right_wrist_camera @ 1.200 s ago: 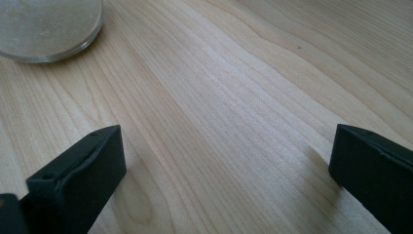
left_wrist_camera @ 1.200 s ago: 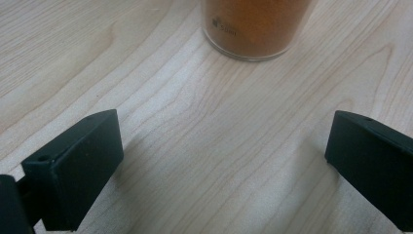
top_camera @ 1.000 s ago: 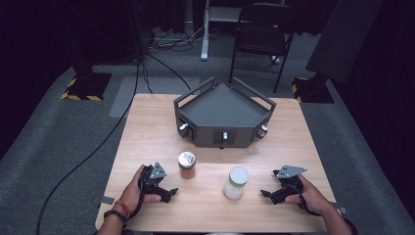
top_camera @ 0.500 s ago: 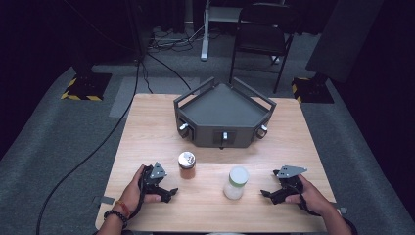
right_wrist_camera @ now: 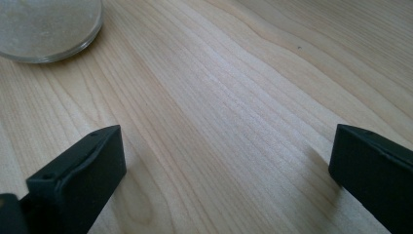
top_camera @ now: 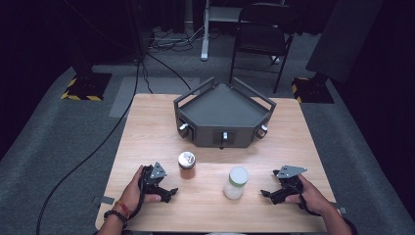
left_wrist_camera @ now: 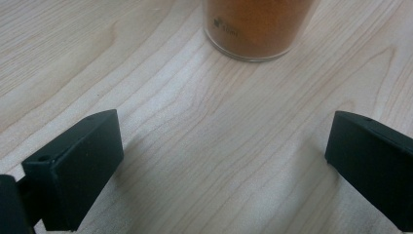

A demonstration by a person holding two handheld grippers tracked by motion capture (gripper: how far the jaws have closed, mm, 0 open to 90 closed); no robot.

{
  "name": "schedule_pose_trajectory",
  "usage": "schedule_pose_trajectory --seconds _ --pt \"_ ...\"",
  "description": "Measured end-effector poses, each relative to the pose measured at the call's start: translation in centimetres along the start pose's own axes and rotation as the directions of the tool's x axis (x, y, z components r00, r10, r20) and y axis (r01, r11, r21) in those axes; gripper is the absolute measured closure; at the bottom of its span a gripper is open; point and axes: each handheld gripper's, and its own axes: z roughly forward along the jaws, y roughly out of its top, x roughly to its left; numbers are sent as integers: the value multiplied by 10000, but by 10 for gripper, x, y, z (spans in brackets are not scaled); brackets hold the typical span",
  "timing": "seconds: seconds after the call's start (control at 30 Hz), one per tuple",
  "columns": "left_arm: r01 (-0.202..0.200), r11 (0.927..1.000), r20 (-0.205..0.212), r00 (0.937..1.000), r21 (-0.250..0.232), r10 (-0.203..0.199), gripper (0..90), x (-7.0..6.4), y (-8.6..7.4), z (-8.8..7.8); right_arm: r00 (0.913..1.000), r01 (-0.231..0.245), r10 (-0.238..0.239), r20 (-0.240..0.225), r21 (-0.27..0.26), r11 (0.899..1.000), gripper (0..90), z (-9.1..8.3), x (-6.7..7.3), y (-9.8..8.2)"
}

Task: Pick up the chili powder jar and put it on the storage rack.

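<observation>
One wooden counter [top_camera: 147,127] carries all the working items. One dark grey tray [top_camera: 222,105] with raised rails stands at the far centre of the counter; three small knobs show along its front faces.

Two jars stand upright on the near half of the counter, well apart from each other. The first jar [top_camera: 186,165] has amber contents and a shiny metal lid; it stands left of centre. In the left tool view, its base [left_wrist_camera: 255,29] sits on the wood ahead of the jaws, not between them. The second jar [top_camera: 235,182] has pale contents and a white lid; it stands right of centre. In the right tool view, its base [right_wrist_camera: 46,29] lies ahead and to the left of the jaws.

Two tools rest on the counter, one in each hand. The left tool [top_camera: 169,193] lies near the amber jar, jaws spread wide with bare wood between them [left_wrist_camera: 224,161]. The right tool [top_camera: 264,193] lies just right of the pale jar, jaws likewise spread wide and gripping nothing [right_wrist_camera: 226,161].
</observation>
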Motion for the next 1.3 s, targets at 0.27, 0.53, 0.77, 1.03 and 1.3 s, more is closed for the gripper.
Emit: schedule_pose_trajectory --seconds 0.27,0.53,0.77,1.03,1.3 --pt "-142 9999 -171 9998 -9 142 16 -6 4 -2 10000 -1 1 -1 0 10000 0 0 0 0" --pt "-151 9994 -408 9991 -327 137 15 -12 5 -8 10000 0 0 -1 0 10000 0 0 0 0" --pt "-74 9978 -380 9993 -653 49 15 -14 6 -12 10000 10 -10 -8 0 10000 0 0 0 0" --pt "-53 9970 -409 9992 -773 21 15 -19 9 -16 10000 9 -9 -8 0 10000 0 0 0 0" --pt "84 9899 -495 9987 -1416 -156 12 -24 6 -20 10000 8 -8 -8 0 10000 0 0 0 0"
